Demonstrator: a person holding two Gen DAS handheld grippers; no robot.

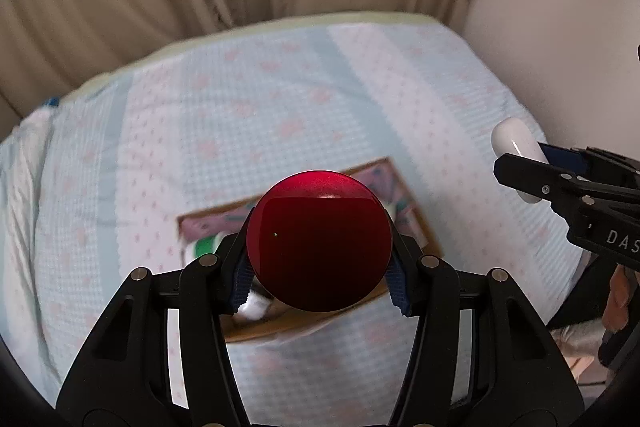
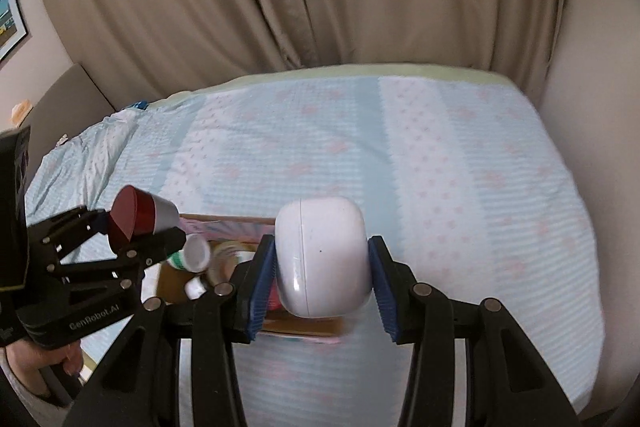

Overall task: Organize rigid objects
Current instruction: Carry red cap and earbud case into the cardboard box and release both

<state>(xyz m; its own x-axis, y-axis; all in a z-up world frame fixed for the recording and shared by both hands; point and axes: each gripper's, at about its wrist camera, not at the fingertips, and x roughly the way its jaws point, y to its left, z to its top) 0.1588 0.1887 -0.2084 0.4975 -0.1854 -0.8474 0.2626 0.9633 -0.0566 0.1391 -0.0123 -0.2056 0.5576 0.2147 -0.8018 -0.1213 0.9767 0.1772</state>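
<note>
Overhead, glossy red round cap (image 1: 319,241)

Black claws (image 1: 320,267), blue ridged pads (image 2: 262,291)

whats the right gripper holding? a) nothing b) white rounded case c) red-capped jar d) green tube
b, in the right wrist view the blue pads of the right gripper press on both sides of the white rounded case, above the box on the bed.

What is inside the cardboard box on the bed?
The cardboard box holds a green-and-white tube, a small white item and a clear round container. The held white case and red-capped bottle hide the rest.
</note>
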